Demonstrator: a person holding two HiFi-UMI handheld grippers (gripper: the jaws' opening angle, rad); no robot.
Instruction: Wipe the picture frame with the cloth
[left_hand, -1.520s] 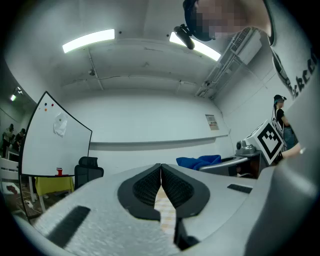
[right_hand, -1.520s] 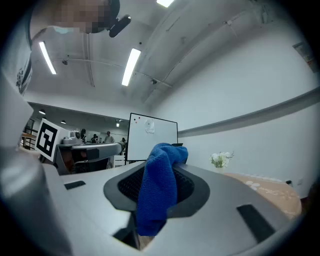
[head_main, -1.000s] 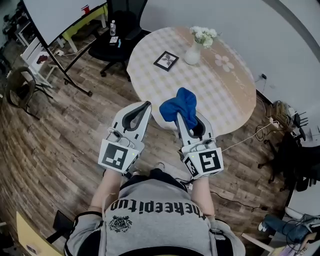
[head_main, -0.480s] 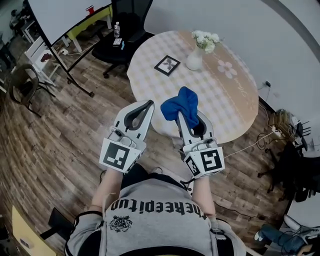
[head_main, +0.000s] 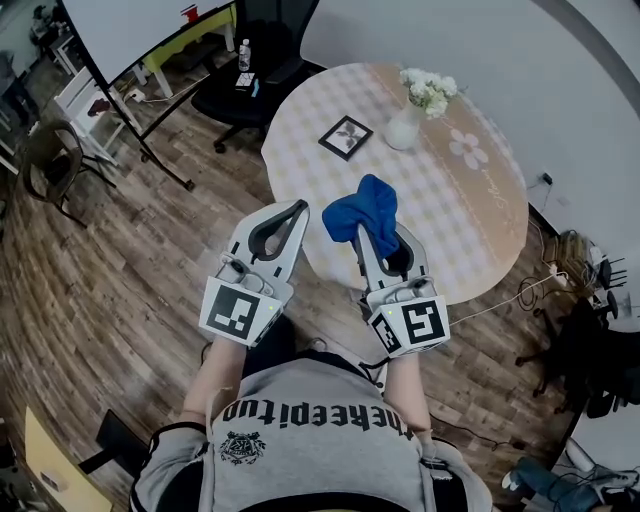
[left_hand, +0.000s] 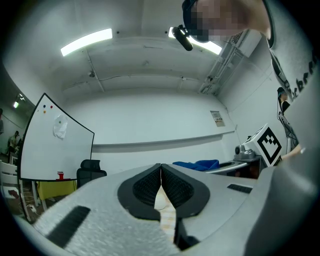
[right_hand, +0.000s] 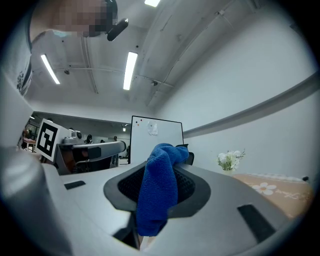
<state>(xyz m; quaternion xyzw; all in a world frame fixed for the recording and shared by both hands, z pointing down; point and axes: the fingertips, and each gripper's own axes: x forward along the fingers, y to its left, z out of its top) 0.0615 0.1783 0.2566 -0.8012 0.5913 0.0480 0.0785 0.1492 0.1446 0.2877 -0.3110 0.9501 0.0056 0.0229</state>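
Note:
A small black picture frame (head_main: 345, 137) lies flat on the round checked table (head_main: 470, 210), to the left of a white vase. My right gripper (head_main: 372, 232) hovers above the table's near edge, shut on a blue cloth (head_main: 362, 213) that bunches out of its jaws; the same blue cloth (right_hand: 157, 192) hangs between the pads in the right gripper view. My left gripper (head_main: 290, 212) is held beside it over the wooden floor, shut with nothing in it (left_hand: 161, 182). Both grippers are well short of the frame.
A white vase of flowers (head_main: 412, 112) stands near the frame, and its flowers (right_hand: 229, 160) show in the right gripper view. A black office chair (head_main: 240, 85) with a bottle sits at the table's far left. A whiteboard stand (head_main: 130, 140) and cables (head_main: 540, 290) are on the wooden floor.
The table, frame and vase have shifted slightly right and down in the head view. Both grippers keep their places relative to the body, and the cloth stays gripped.

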